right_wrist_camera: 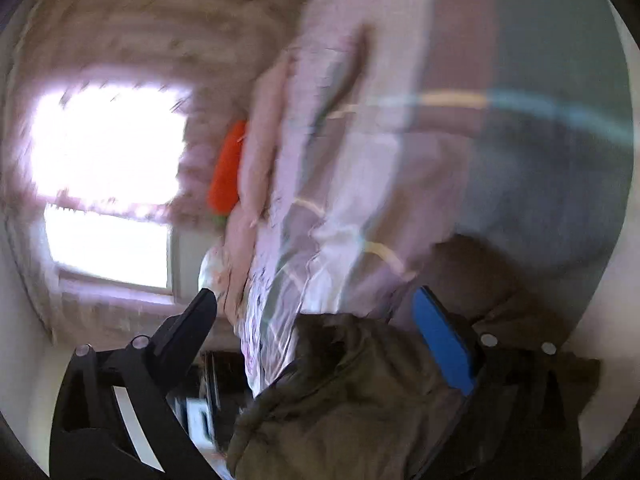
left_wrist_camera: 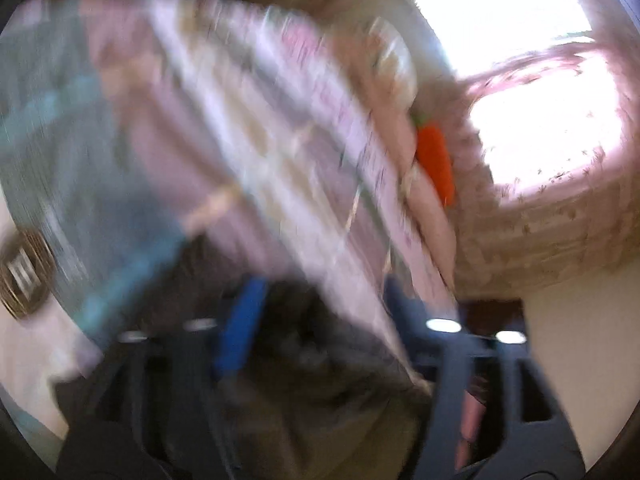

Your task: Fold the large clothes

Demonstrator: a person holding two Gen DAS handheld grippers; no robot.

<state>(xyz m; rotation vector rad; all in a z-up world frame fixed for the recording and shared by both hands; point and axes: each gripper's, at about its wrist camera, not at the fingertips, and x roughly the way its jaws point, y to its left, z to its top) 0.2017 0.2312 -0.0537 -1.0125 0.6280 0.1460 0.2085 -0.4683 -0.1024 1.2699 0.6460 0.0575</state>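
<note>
Both views are blurred by motion. A dark olive-brown garment (left_wrist_camera: 320, 392) hangs between the fingers of my left gripper (left_wrist_camera: 324, 320), whose blue pad (left_wrist_camera: 240, 332) presses on it; the jaws look shut on the cloth. In the right wrist view the same olive garment (right_wrist_camera: 352, 392) bunches between the fingers of my right gripper (right_wrist_camera: 316, 308). Its blue pad (right_wrist_camera: 444, 344) lies against the cloth, while the black left finger (right_wrist_camera: 192, 328) stands apart from it.
A bed with a pink, grey and checked cover (left_wrist_camera: 248, 128) fills the background, also in the right wrist view (right_wrist_camera: 400, 140). An orange carrot toy (left_wrist_camera: 434, 156) lies by a pink pillow. A bright window (left_wrist_camera: 520, 72) with patterned curtains is behind.
</note>
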